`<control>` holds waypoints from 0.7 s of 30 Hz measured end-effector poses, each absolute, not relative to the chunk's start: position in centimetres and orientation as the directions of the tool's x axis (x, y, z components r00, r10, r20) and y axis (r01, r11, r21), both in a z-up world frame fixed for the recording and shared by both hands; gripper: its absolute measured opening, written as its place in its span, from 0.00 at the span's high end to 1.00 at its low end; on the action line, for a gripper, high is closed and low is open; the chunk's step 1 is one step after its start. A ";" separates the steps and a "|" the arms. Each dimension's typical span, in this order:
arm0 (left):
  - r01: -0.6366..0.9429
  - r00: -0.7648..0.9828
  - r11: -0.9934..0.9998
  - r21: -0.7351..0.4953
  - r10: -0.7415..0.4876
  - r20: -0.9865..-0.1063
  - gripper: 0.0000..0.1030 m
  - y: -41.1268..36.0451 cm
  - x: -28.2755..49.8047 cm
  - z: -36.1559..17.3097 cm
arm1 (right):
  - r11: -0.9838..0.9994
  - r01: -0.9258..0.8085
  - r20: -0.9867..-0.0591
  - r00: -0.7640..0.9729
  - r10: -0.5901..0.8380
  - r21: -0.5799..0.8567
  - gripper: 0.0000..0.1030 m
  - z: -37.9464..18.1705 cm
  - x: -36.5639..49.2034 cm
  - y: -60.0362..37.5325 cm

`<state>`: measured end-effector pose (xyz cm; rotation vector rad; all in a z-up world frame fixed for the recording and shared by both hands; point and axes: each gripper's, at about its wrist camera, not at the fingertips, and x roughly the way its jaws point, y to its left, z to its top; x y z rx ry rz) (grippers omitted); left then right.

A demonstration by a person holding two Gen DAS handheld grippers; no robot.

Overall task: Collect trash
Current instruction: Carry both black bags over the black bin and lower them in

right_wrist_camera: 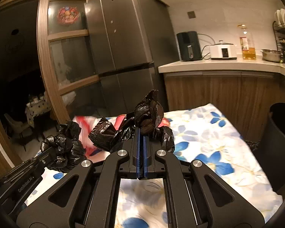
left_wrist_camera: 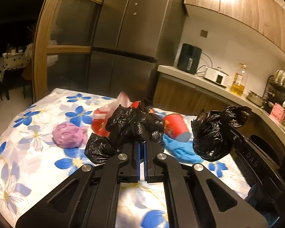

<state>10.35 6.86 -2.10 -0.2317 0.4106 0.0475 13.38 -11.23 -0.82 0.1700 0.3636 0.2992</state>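
- Left gripper (left_wrist_camera: 142, 142): angled slightly down over the table, jaws clamped tight on a bunch of black bag (left_wrist_camera: 134, 125) plastic.
- Right gripper (right_wrist_camera: 142, 138): same downward tilt, beside the left, jaws pinched on another bunch of the same bag.
- Bag: crumpled, raised just above the flowered tablecloth (left_wrist_camera: 28, 152); contents not visible.
- Dark bin (right_wrist_camera: 281, 142): past the table's right edge; inside not visible.
- On the cloth beyond the bag: red cup (left_wrist_camera: 175, 126) on its side, blue glove (left_wrist_camera: 182, 148), purple wad (left_wrist_camera: 68, 135), red-and-white wrapper (left_wrist_camera: 102, 117).
- Behind: fridge (right_wrist_camera: 127, 47), counter (right_wrist_camera: 218, 64).
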 end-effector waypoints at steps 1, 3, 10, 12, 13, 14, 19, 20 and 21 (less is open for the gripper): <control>-0.085 0.919 0.974 -0.208 -0.005 -0.395 0.98 6.3 10.0 -1.9 | 0.943 -0.251 -0.319 0.895 0.313 0.219 0.97 -0.6 13.0 -11.7; -0.073 0.921 0.977 -0.202 -0.011 -0.389 0.98 5.5 9.7 -1.7 | 0.944 -0.242 -0.312 0.900 0.305 0.225 0.97 -0.3 12.3 -12.7; -0.002 0.924 0.981 -0.192 -0.071 -0.375 0.98 1.6 8.7 -1.0 | 0.954 -0.194 -0.274 0.927 0.255 0.230 0.97 0.7 9.6 -16.9; 0.018 0.924 0.982 -0.189 -0.088 -0.371 0.98 0.5 8.7 -0.8 | 0.956 -0.179 -0.268 0.933 0.240 0.233 0.97 0.8 9.1 -17.9; 0.029 0.924 0.982 -0.187 -0.098 -0.369 0.98 -0.1 8.7 -0.7 | 0.957 -0.172 -0.265 0.936 0.233 0.233 0.97 0.9 9.0 -18.3; 0.036 0.924 0.982 -0.185 -0.104 -0.368 0.98 -0.6 8.8 -0.6 | 0.959 -0.159 -0.261 0.940 0.220 0.235 0.97 1.0 8.7 -19.1; 0.087 0.922 0.980 -0.179 -0.147 -0.359 0.98 -3.3 9.3 0.0 | 0.965 -0.106 -0.252 0.953 0.168 0.240 0.97 1.2 8.0 -21.8; 0.099 0.921 0.979 -0.177 -0.158 -0.355 0.98 -4.0 9.4 0.2 | 0.966 -0.096 -0.250 0.955 0.157 0.240 0.97 1.2 7.8 -22.4; 0.109 0.921 0.979 -0.174 -0.166 -0.353 0.98 -4.6 9.5 0.4 | 0.967 -0.088 -0.248 0.957 0.149 0.241 0.97 1.3 7.7 -22.8</control>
